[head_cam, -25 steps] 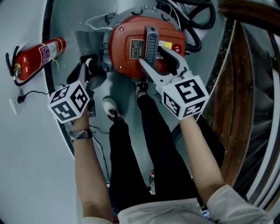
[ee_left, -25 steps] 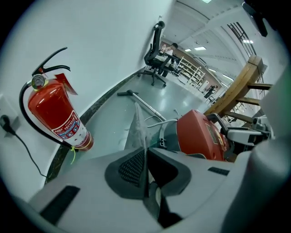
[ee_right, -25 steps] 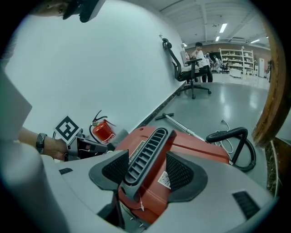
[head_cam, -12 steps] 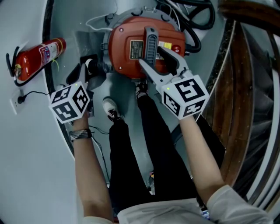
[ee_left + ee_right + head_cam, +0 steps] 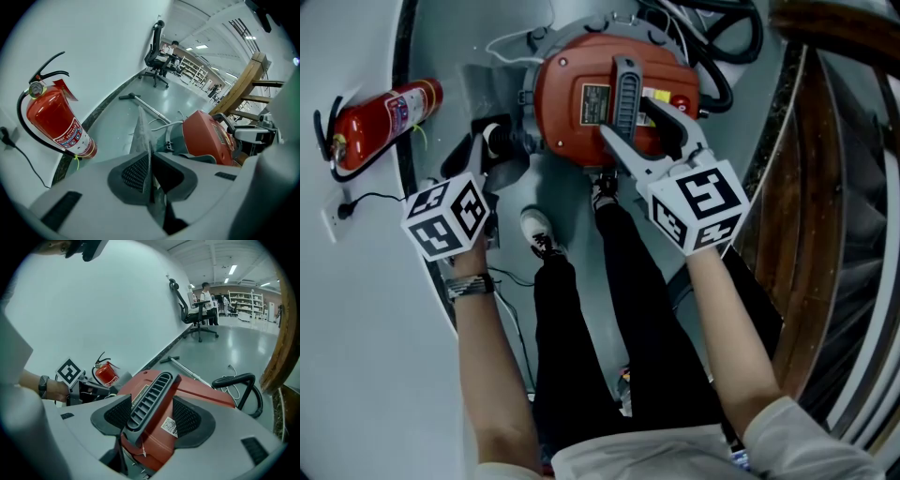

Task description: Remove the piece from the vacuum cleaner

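Note:
The red vacuum cleaner [image 5: 581, 103] stands on the floor in front of the person's feet, with a grey ribbed handle [image 5: 623, 94] across its top. My right gripper [image 5: 628, 117] straddles that handle [image 5: 150, 392]. Its jaws have just been opening, and the handle lies between the pads without being pressed. In the right gripper view the right gripper [image 5: 152, 416] shows a clear gap beside the handle. At the vacuum's left side my left gripper [image 5: 487, 150] is shut on a thin grey sheet-like piece [image 5: 140, 133]. This piece [image 5: 492, 94] runs edge-on out of the left gripper [image 5: 150, 171].
A red fire extinguisher [image 5: 384, 117] stands by the wall at the left, near a wall socket [image 5: 337, 211] with a plug. A black hose [image 5: 722, 56] loops behind the vacuum. A wooden structure [image 5: 825, 187] rises at the right. A vacuum wand [image 5: 145, 105] lies on the floor beyond.
The right gripper's jaws stand a little wider round the handle. Both hands stay where they were, and the left gripper still holds the grey piece.

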Tool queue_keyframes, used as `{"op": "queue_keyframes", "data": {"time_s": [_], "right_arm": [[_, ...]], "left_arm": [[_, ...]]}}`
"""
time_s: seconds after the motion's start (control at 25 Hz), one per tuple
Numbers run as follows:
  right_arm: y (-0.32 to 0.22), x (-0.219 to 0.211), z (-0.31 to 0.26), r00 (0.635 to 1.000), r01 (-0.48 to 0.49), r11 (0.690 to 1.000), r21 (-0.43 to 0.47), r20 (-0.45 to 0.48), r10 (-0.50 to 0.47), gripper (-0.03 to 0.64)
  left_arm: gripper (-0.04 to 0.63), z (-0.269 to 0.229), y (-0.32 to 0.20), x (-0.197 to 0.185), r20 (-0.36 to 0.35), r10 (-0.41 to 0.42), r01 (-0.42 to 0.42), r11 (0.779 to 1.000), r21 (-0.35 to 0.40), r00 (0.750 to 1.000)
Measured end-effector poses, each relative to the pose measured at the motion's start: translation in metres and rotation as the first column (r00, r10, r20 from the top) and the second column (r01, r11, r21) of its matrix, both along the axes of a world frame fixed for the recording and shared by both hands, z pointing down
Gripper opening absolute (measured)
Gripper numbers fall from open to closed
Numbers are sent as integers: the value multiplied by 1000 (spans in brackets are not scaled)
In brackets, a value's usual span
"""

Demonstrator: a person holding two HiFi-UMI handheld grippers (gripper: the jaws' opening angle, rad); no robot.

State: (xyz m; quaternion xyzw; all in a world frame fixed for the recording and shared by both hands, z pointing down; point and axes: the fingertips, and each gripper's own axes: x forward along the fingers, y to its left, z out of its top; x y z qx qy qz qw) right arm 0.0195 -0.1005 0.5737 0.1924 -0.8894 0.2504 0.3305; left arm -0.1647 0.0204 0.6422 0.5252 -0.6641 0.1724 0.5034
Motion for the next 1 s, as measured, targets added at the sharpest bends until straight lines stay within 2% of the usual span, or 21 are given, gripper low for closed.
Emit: {"op": "queue_keyframes", "data": {"time_s": [0.28,0.48,0.84,1.0], "right_arm": [[0,0,0,1000,3,1000,-2,-1,-3,268],[0,-1,0,1000,13,1000,2,0,-13,268],[0,-1,-1,1000,13,1000,4,5,-13,268],[0,-2,-1,1000,16,1000,5,6,-16,270]], "left_arm": [[32,0,0,-1,-10,-5,5,1000,2,1000],[34,1,2,-3,-5,-39,39,999,9,999],[37,3,2,-5,-4,-19,19,1000,5,1000],[40,6,4,-4,-25,-12,12,1000,6,1000]]}}
